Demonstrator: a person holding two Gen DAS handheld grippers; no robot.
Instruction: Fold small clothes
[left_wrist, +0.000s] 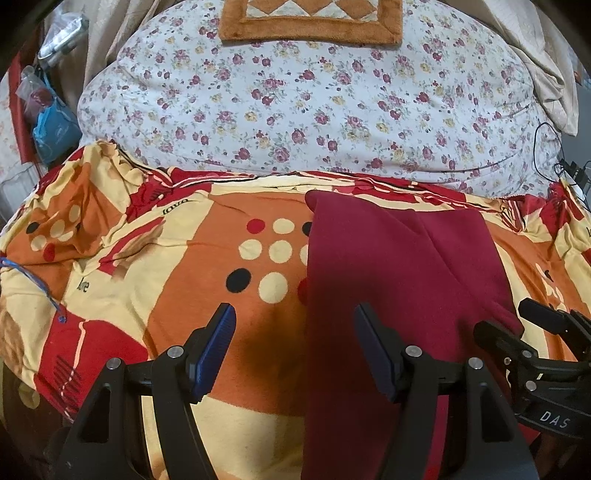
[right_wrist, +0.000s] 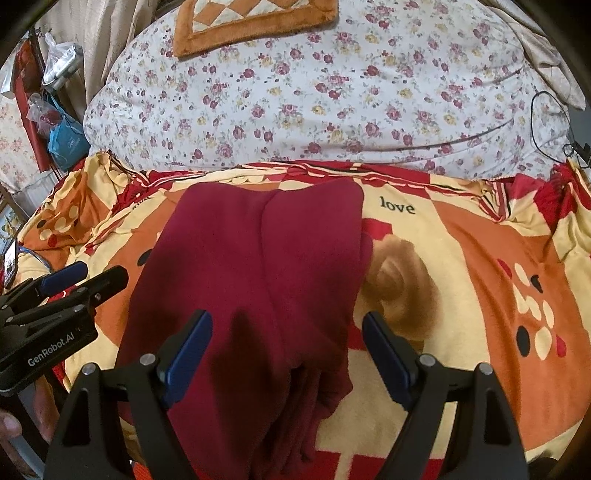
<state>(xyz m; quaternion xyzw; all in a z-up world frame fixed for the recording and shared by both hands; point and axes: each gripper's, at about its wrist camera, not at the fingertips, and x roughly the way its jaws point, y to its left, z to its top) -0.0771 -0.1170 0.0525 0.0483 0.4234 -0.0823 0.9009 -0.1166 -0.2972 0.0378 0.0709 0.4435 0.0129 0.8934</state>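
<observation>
A dark red garment (left_wrist: 399, 280) lies flat and folded lengthwise on the orange, red and cream patterned bedspread (left_wrist: 207, 240). It also shows in the right wrist view (right_wrist: 258, 266), with bunched edges at its near end. My left gripper (left_wrist: 295, 314) is open and empty, hovering over the garment's left edge near its near end. My right gripper (right_wrist: 288, 321) is open and empty, hovering over the garment's near right part. Each gripper shows at the side of the other's view: the right gripper (left_wrist: 532, 325) and the left gripper (right_wrist: 74, 277).
A large floral pillow (left_wrist: 303, 107) lies behind the bedspread, with a brown-edged mat (left_wrist: 310, 26) on top. Bags and clutter (left_wrist: 51, 122) hang at the far left. A black cable (left_wrist: 546, 155) runs at the right edge. A beige curtain (right_wrist: 96, 33) hangs behind.
</observation>
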